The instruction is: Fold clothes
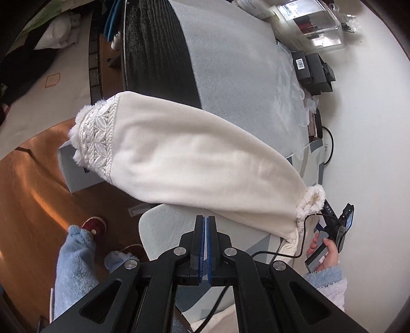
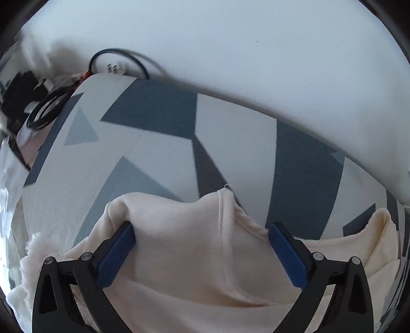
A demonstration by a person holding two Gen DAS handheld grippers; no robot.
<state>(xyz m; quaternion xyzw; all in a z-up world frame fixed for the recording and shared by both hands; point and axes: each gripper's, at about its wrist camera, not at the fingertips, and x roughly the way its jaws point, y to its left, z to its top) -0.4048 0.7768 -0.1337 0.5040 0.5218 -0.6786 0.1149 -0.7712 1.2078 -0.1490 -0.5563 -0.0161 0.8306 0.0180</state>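
Cream fleece garment (image 1: 194, 158) lay on the patterned blue-grey mat (image 2: 230, 133), lace cuff (image 1: 97, 135) at 9 o'clock. Left gripper (image 1: 206, 225) jaws together, holding nothing. Right gripper (image 2: 202, 246) jaws wide apart, cloth between, not pinched.

One cream garment (image 1: 200, 158), two grippers (image 1: 205, 230) (image 2: 202, 246), two slippers (image 1: 93, 225), one clear plastic box (image 1: 311, 23).

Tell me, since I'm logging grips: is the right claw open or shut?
Open: the right claw has its blue pads spread wide, with the cream garment loose between them.
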